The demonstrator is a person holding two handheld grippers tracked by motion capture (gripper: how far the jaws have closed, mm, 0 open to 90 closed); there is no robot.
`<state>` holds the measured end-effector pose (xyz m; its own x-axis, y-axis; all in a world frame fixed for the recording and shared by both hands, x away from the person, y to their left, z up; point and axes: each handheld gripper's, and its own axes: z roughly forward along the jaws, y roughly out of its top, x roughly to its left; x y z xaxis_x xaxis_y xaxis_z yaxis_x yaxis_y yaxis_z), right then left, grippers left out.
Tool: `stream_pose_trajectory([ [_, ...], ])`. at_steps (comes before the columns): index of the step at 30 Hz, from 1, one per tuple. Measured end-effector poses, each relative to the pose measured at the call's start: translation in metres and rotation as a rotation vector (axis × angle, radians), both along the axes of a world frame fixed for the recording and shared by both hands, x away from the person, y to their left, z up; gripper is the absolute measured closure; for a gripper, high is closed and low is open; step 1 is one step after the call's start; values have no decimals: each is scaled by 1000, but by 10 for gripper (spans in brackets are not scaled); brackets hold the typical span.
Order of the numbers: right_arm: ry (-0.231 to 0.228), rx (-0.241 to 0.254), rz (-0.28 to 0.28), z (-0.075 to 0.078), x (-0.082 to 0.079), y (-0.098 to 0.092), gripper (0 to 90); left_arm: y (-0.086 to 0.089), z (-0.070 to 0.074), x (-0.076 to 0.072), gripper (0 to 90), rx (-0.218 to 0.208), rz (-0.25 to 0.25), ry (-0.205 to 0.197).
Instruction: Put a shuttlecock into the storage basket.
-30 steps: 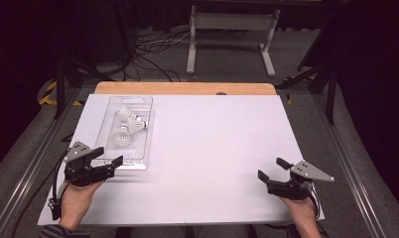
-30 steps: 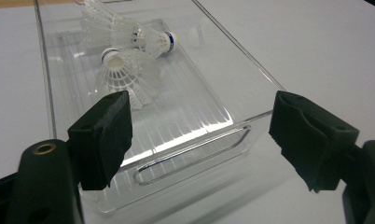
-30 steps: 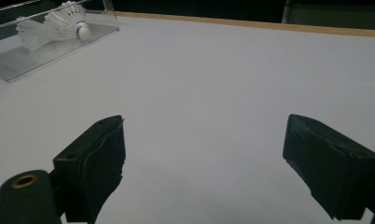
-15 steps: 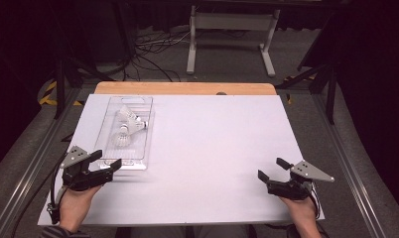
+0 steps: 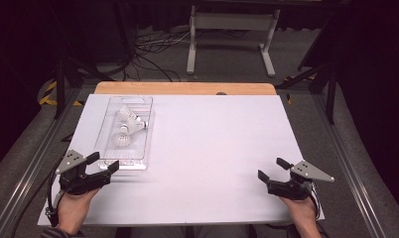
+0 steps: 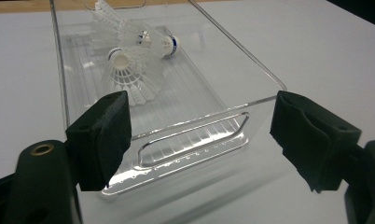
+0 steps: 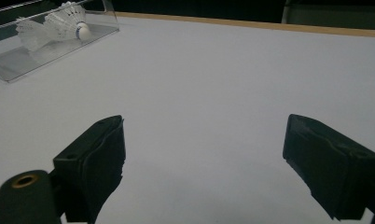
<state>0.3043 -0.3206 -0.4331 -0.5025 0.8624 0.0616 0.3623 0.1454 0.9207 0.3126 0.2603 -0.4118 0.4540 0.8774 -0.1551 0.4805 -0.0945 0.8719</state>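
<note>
Between left gripper (image 6: pixel 195 135) fingers, tray handle slot (image 6: pixel 192 140)

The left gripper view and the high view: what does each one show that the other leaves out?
Left gripper view alone: the cut-out handle in the near end wall of the clear tray, ribs on the tray floor, and a blue band on one shuttlecock.

High view alone: the right claw open over the bare white table, both of the person's hands, and the floor, cables and a metal stand beyond the table.

Both: the tray with white shuttlecocks inside, and the left claw, open just short of the tray's near end.
</note>
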Motion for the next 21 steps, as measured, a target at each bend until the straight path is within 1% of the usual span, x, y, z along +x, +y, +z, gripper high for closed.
stream_pose_trajectory([
  [7, 1, 3, 0, 0, 0, 0, 136, -1, -1, -3, 211, 5, -4, -1],
  [14, 1, 6, -1, 0, 0, 0, 136, 0, -3, -5, 208, 5, -9, -16],
  [16, 1, 5, 0, 0, 0, 0, 136, 0, -4, -6, 208, -1, -7, -25],
  [21, 1, 5, 0, 0, -1, 0, 136, 2, -6, -7, 207, -14, -3, -18],
])
